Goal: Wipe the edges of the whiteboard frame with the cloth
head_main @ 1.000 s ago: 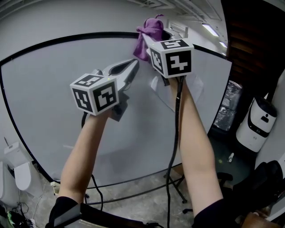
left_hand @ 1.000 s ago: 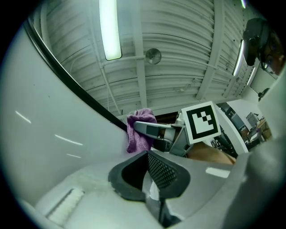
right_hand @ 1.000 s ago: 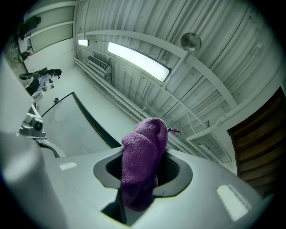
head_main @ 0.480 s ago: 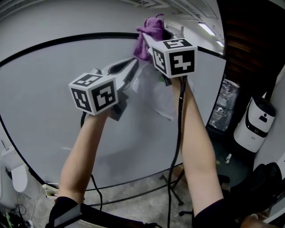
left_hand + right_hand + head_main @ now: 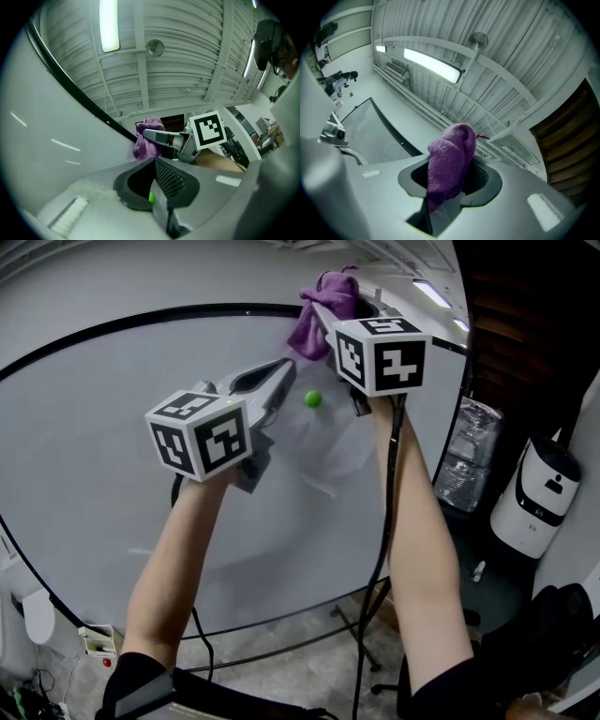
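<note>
While both forearms [image 5: 178,559] upstretched toward the whiteboard frame [image 5: 187,315], right tongs [image 5: 328,320] tight on cloth [image 5: 323,301], left tongs [image 5: 279,371] closed.

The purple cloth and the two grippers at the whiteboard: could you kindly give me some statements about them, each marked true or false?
1. The right gripper is shut on the purple knitted cloth. True.
2. The cloth is at the board's bottom edge. False: it is up at the top edge of the whiteboard's black frame.
3. The left gripper holds a second cloth. False: it is shut with nothing in it.
4. In the head view, the left gripper sits lower than the right gripper. True.
</note>
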A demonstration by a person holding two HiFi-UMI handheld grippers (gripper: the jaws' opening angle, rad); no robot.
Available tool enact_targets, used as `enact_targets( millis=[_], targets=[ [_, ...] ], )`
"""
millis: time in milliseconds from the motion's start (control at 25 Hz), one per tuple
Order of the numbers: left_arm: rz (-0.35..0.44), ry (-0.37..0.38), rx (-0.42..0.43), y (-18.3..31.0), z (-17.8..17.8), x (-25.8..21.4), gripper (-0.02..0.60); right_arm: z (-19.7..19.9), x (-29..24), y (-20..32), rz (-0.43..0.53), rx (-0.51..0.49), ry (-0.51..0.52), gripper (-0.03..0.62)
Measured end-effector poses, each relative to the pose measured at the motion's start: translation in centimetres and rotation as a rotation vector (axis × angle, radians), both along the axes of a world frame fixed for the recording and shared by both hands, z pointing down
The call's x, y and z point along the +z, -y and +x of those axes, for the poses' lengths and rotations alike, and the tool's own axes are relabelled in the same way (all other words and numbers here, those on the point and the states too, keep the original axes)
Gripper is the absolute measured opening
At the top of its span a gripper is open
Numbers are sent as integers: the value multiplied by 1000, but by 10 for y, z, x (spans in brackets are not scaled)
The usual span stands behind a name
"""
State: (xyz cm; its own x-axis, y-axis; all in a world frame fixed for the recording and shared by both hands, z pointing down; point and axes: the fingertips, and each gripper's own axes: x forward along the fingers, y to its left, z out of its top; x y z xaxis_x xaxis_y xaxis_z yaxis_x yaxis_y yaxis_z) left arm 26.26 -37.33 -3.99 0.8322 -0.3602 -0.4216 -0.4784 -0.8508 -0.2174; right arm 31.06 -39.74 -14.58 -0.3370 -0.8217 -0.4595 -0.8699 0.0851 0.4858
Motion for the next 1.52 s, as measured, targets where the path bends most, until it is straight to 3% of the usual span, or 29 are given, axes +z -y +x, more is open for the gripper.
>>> enact_targets(
  millis=[200, 400, 1160, 1520],
  targets=[
    [37, -2, -48, -19, 5, -9, 2, 25, 2, 0, -5, -46, 43, 146],
    [19, -8, 10, -29, 22, -4, 2, 31, -7, -1, 2, -81, 74, 146],
    [-49, 32, 144, -6, 46, 21, 2, 40, -3, 8, -7, 30, 107, 146],
    [-38, 26, 152, -5, 51, 18, 2, 43, -1, 13, -24, 13, 122, 147]
  ],
)
